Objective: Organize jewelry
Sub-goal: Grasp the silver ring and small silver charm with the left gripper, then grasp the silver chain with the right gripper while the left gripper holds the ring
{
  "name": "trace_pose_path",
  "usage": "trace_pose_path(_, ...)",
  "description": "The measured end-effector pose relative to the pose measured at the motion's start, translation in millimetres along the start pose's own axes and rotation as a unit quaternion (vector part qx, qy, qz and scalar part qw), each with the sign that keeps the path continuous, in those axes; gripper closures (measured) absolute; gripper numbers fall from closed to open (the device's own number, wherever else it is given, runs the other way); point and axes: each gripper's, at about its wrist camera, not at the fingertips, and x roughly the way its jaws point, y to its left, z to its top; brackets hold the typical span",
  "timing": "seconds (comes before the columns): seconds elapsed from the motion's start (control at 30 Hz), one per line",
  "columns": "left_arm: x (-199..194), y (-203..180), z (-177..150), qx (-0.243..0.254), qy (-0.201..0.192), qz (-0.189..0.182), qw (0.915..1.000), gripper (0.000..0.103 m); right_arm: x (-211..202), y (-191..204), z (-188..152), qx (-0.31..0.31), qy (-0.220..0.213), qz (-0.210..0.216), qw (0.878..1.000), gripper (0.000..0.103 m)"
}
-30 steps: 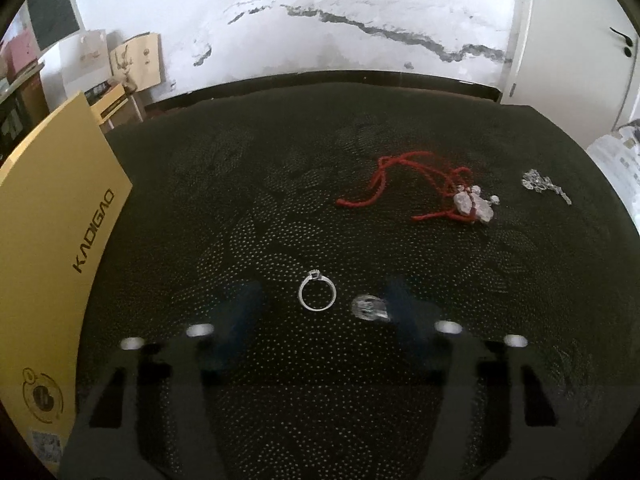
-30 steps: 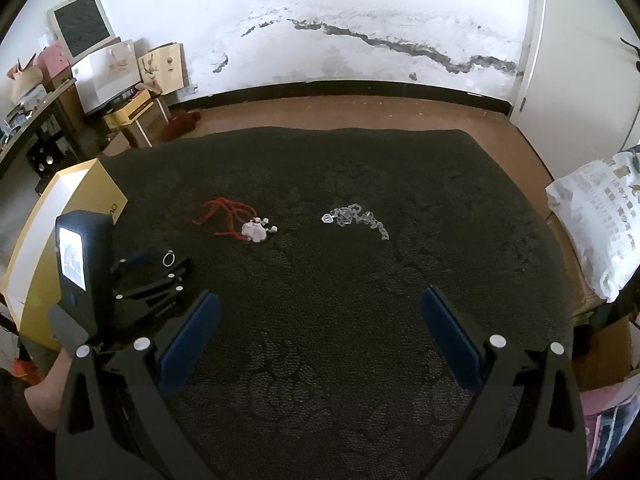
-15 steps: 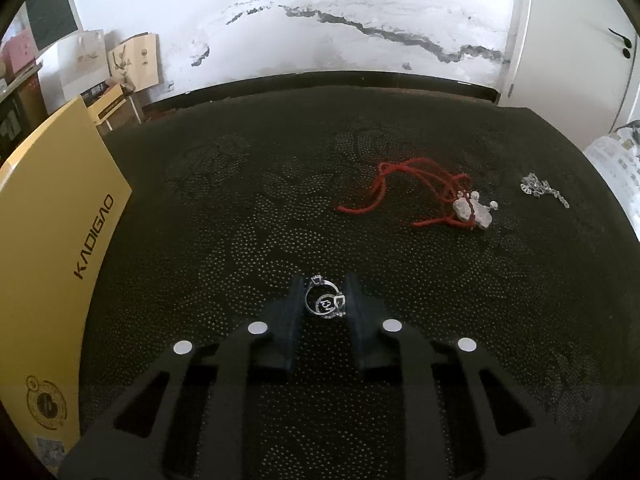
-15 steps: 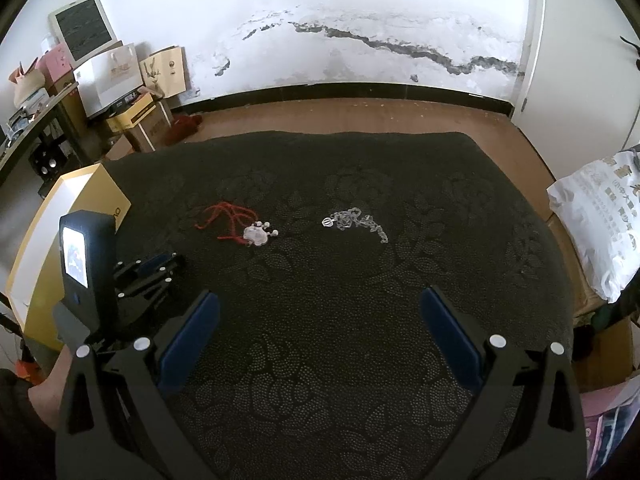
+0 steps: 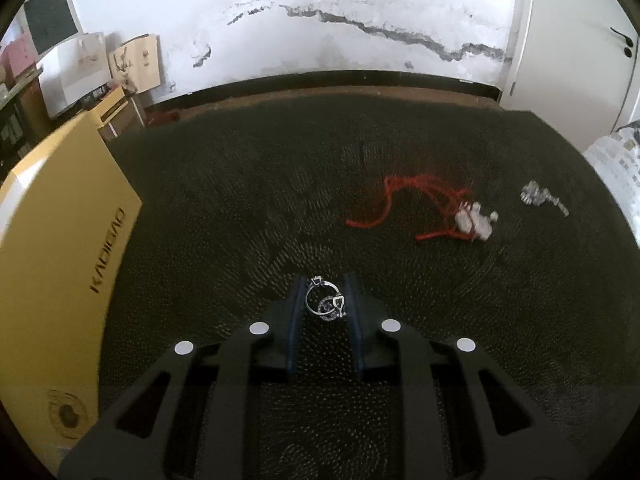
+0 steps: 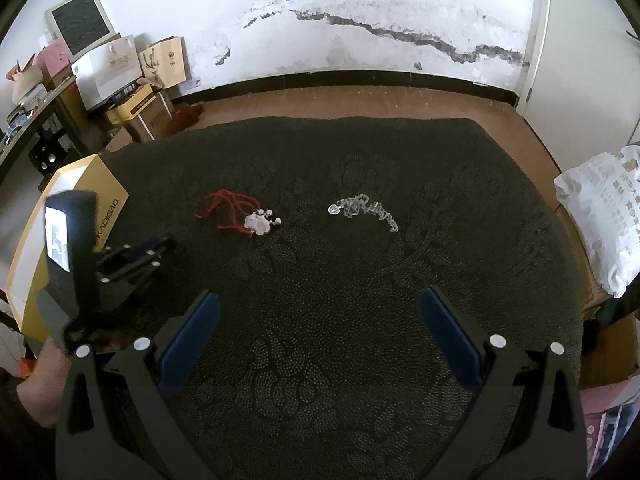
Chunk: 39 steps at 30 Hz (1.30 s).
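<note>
1. Rings (image 5: 325,300) sit pinched between the two fingers of the left gripper (image 5: 324,298): a larger silver band with a small setting at its top, and a smaller piece overlapping its lower right. The jaws are clenched on both, near the fingertips.
2. Right gripper (image 6: 319,322) hangs wide apart over the dark cloth (image 6: 320,380), holding nothing.
3. Red cord (image 5: 404,204) with its pale pendant (image 5: 474,222) lies on the cloth ahead and to the right; the silver chain (image 5: 540,198) lies further right, apart from it. Yellow box (image 5: 60,240) stands at the left edge.
4. Step in hand, as I judge it: carrying the rings off the cloth, probably toward the box, though no open compartment shows.
5. To do it well, keep the squeeze constant. The grip is shallow, and two loose pieces share it, so any slackening could drop the smaller one.
6. Move slowly and level. Blur in the left wrist view suggests motion, and a jerk could shake a ring free.
7. Whether the smaller piece is truly clamped or merely hooked on the band cannot be told; treat it as loose.
8. Release only low over the destination, since a small ring would be hard to find on the patterned cloth.
</note>
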Motion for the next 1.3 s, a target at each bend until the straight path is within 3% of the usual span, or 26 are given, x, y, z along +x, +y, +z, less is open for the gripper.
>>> trace_pose_path(0.27,-42.3,15.3,13.1,0.000,-0.018,-0.013,0.9998,0.083,37.4,3.2,2.6,-0.005,0.040,0.011,0.999,0.006)
trace_pose_path(0.57,-60.1,23.5,19.8,0.007,-0.026,-0.023,0.9994,0.083,112.4,-63.0,15.8,0.039,0.097,-0.066,0.992,0.006)
trace_pose_path(0.67,-60.6,22.9,22.4,0.005,-0.020,-0.036,0.9991,0.083,130.0,-64.6,20.0,0.036,0.097,-0.076,0.992,0.005)
trace_pose_path(1.03,-62.4,25.9,27.7,-0.014,-0.020,-0.047,0.9986,0.083,160.3,-37.8,45.1,0.100,0.026,-0.120,0.987,0.005)
trace_pose_path(1.1,-62.7,25.6,27.6,-0.011,-0.020,-0.047,0.9986,0.083,159.9,-35.7,46.7,0.092,0.020,-0.115,0.989,0.011)
trace_pose_path(1.23,-61.6,31.2,26.5,-0.014,-0.016,-0.047,0.9987,0.083,154.1,-25.4,47.4,0.062,0.008,-0.095,0.994,0.046)
trace_pose_path(1.3,-63.1,33.4,27.2,-0.017,-0.016,-0.047,0.9986,0.083,154.2,-21.0,49.7,0.052,0.007,-0.084,0.995,0.055)
